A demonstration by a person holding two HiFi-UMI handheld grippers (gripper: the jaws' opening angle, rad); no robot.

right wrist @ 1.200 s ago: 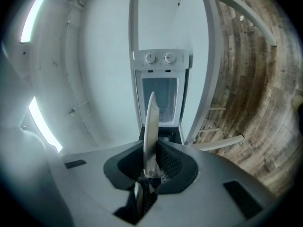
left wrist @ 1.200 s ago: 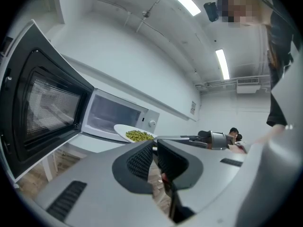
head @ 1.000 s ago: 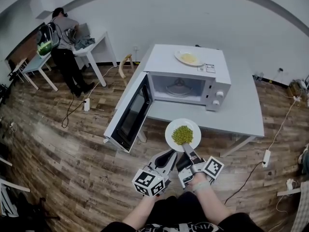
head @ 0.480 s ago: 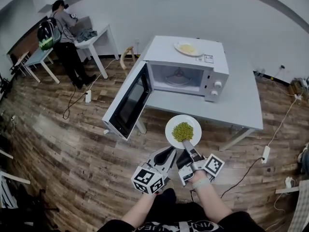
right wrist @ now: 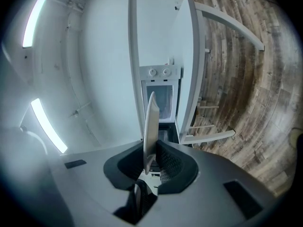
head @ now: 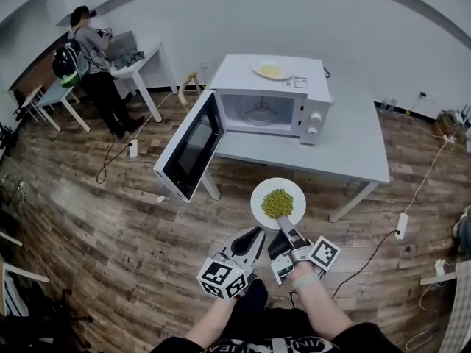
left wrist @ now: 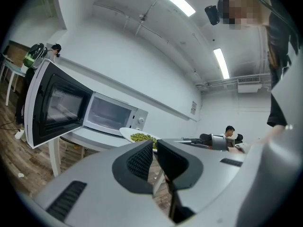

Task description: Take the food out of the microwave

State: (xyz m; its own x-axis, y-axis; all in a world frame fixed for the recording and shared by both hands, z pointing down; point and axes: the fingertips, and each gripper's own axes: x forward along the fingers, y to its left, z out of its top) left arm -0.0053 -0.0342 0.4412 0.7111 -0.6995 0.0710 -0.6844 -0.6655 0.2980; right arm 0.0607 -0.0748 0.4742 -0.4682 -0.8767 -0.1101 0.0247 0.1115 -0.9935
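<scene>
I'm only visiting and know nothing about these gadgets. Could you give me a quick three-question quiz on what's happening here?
1. True or false: the microwave has its door shut.
2. Which one holds the plate of green food? A the left gripper, B the right gripper, C both.
3. Fill in: a second plate sits on ___ of the microwave.
Key: 1 false, the door stands wide open. 2 B, the right gripper clamps the plate's rim and the left gripper has nothing between its jaws. 3 top.
</scene>
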